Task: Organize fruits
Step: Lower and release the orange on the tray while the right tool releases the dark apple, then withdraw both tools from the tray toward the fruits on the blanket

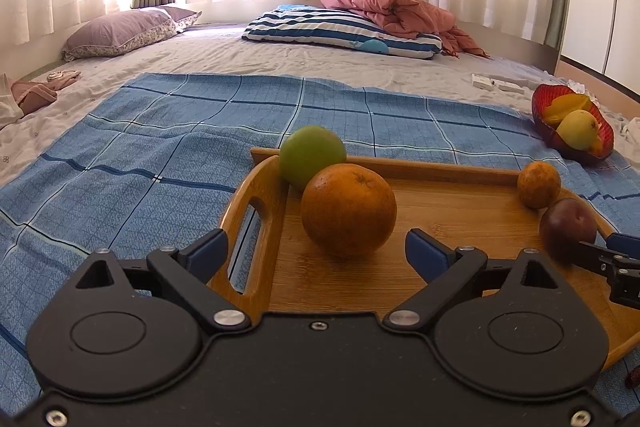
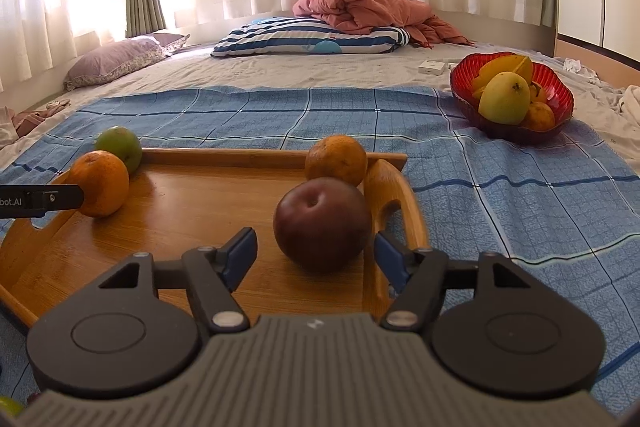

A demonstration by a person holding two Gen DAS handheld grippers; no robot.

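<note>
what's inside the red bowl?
Red bowl holds a yellow-green mango, a starfruit and an orange fruit. Anything beneath them is covered.

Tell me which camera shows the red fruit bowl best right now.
The right wrist view: the red bowl sits whole on the blue cloth, its yellow-green fruit clear. The left wrist view has the bowl small and warped at the right edge.
</note>
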